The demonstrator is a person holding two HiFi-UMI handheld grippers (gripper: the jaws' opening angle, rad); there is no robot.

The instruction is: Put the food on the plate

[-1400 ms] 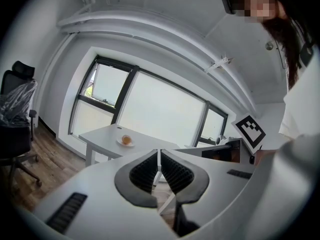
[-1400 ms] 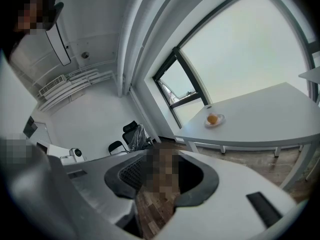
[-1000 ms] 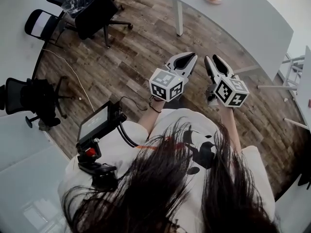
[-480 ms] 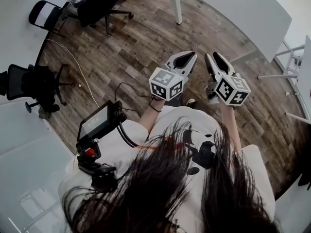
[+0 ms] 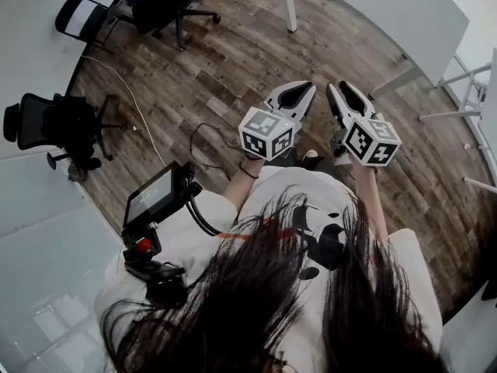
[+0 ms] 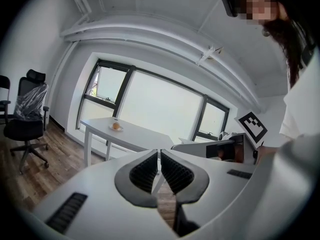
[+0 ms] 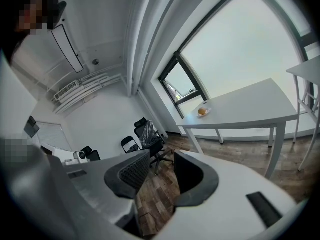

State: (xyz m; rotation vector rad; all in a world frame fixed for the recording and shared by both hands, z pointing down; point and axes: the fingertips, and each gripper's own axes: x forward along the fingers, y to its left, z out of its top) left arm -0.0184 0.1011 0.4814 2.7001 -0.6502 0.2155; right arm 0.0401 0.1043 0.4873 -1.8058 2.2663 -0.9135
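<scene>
Food (image 6: 116, 126) well beyond left hand-held gripper (image 6: 159, 153).

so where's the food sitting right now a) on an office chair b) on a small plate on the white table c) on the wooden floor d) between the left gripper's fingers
b, the left gripper view shows the orange food on a small plate on the white table by the window

A small round orange-brown food (image 7: 201, 111) sits on a white plate (image 7: 207, 110) on the table (image 7: 250, 106).
</scene>
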